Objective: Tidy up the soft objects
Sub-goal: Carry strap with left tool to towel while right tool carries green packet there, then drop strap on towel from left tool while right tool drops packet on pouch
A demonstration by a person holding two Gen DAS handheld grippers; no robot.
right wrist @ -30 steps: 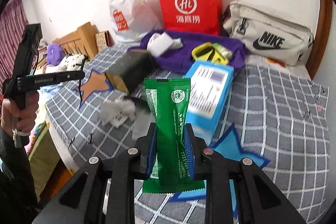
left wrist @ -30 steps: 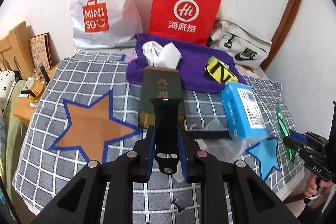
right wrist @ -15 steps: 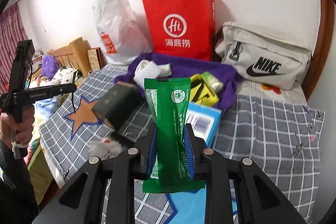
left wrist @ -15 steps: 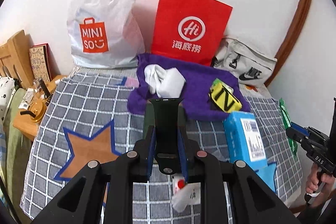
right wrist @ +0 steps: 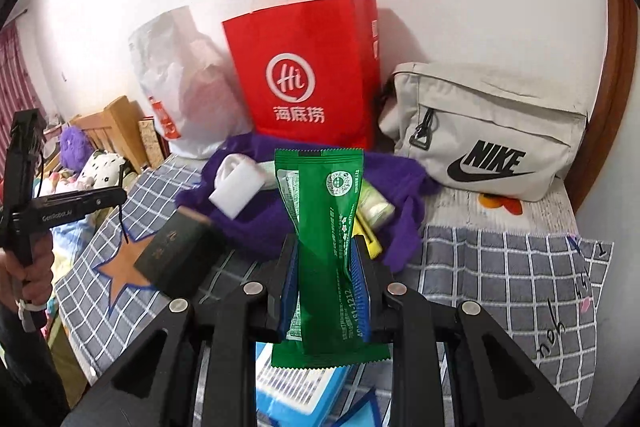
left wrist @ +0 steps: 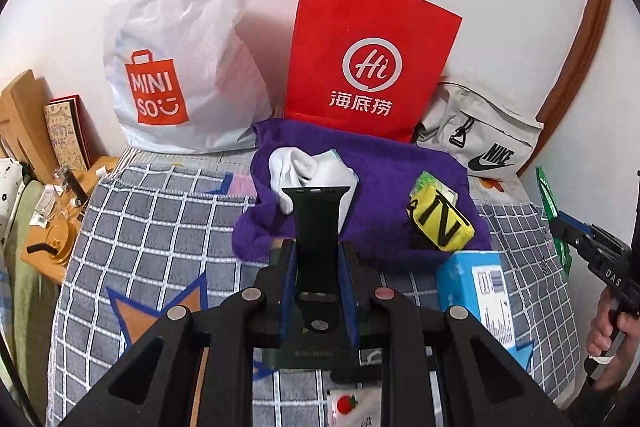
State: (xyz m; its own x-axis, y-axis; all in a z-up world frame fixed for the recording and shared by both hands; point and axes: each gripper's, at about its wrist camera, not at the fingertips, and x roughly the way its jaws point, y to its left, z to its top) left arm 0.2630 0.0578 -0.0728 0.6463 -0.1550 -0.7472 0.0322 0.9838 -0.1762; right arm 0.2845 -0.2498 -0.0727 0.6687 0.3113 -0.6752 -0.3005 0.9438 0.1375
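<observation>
Checked grey bedspread under purple towel, blue box, dark box.

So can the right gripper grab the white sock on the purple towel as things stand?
Probably not: the right gripper has its jaws shut on the green packet. The white sock lies uncovered on the purple towel.

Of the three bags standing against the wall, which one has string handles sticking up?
The red paper bag in the middle. The white plastic Miniso bag to its left and the beige Nike bag to its right show none.
</observation>
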